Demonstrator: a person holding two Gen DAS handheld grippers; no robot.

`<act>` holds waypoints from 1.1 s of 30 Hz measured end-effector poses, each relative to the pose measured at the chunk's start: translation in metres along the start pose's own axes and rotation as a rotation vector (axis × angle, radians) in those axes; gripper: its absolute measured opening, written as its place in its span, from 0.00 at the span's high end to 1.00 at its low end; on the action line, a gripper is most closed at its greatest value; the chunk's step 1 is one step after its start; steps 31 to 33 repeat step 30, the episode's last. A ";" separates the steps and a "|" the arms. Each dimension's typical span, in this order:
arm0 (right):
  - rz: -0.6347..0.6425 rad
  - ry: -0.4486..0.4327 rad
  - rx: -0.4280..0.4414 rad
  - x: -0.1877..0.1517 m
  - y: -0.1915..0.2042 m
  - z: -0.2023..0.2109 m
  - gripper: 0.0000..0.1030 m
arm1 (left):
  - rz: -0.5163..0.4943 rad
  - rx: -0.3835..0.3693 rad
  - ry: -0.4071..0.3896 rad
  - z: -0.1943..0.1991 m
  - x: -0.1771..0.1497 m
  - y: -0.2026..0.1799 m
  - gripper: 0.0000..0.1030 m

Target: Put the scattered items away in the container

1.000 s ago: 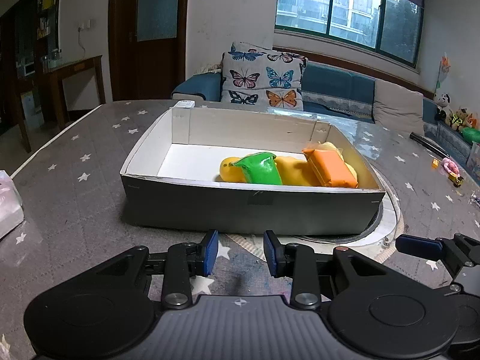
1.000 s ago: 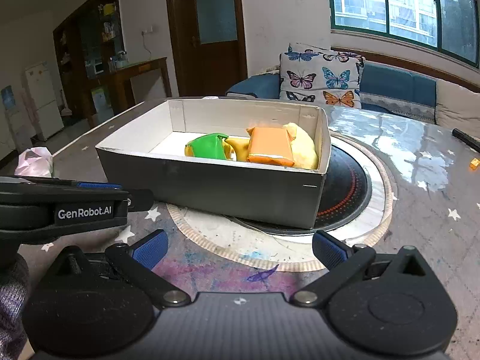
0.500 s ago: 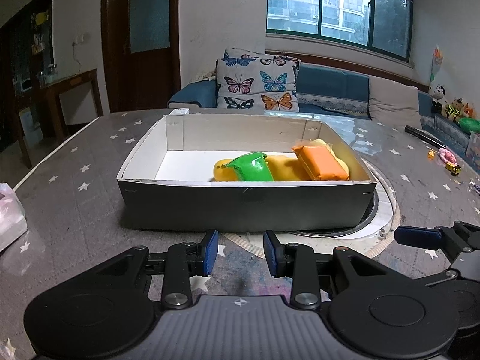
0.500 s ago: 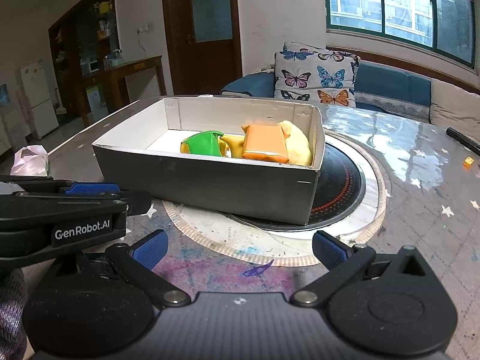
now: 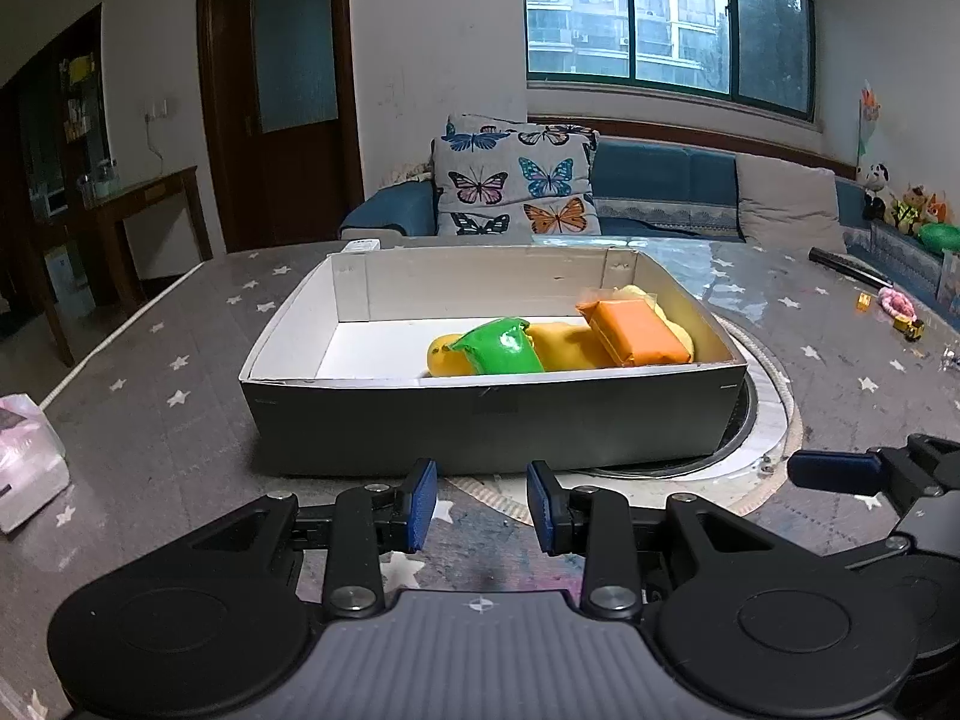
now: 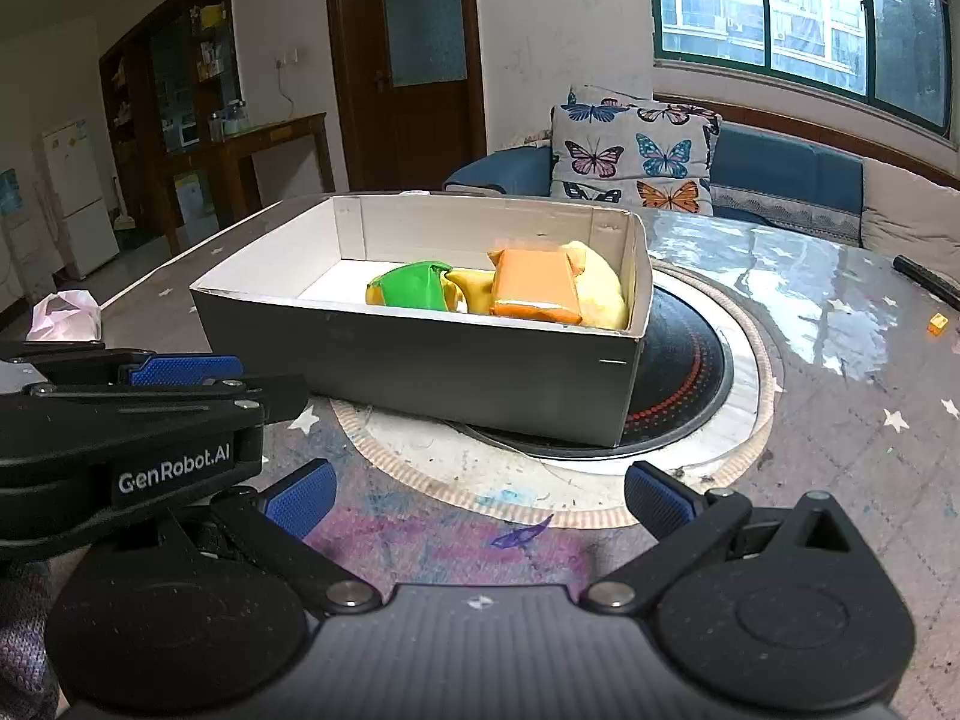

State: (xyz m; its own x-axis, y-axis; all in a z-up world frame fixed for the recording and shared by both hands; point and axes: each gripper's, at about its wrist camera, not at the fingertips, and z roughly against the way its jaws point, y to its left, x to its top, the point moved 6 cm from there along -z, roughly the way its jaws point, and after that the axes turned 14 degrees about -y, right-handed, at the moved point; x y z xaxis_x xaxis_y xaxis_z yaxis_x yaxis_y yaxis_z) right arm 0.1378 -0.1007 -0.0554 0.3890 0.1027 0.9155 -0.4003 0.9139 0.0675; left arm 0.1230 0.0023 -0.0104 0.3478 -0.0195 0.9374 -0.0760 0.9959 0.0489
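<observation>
A grey cardboard box (image 5: 492,420) with a white inside stands on the table, partly over a round cooktop. In it lie a green packet (image 5: 501,348), an orange packet (image 5: 636,333) and yellow packets (image 5: 567,348). The box also shows in the right wrist view (image 6: 432,354), with the green packet (image 6: 414,288) and the orange packet (image 6: 534,285). My left gripper (image 5: 480,504) is in front of the box, jaws a narrow gap apart, empty. My right gripper (image 6: 474,495) is wide open and empty, to the right of the left one.
A pink-white tissue pack (image 5: 24,462) lies at the left table edge. A black remote (image 5: 846,264) and small toys (image 5: 894,306) lie at the far right. The round cooktop (image 6: 678,378) sits under the box's right end. A sofa stands behind the table.
Both grippers have drawn back and up a little from the box, so it looks smaller and farther. The jaws have kept their openings.
</observation>
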 end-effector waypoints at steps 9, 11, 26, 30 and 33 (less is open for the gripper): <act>-0.002 0.010 -0.004 -0.003 -0.001 -0.002 0.00 | -0.004 0.008 0.001 -0.003 -0.001 0.002 0.66; -0.002 0.011 -0.004 -0.003 -0.001 -0.002 0.00 | -0.004 0.008 0.000 -0.003 -0.001 0.002 0.66; 0.009 0.013 0.004 -0.004 0.002 -0.001 0.00 | -0.026 -0.006 -0.034 0.000 0.002 -0.002 0.66; 0.010 0.011 0.004 -0.004 0.002 -0.001 0.00 | -0.032 -0.006 -0.037 -0.001 0.002 -0.002 0.66; 0.010 0.011 0.004 -0.004 0.002 -0.001 0.00 | -0.032 -0.006 -0.037 -0.001 0.002 -0.002 0.66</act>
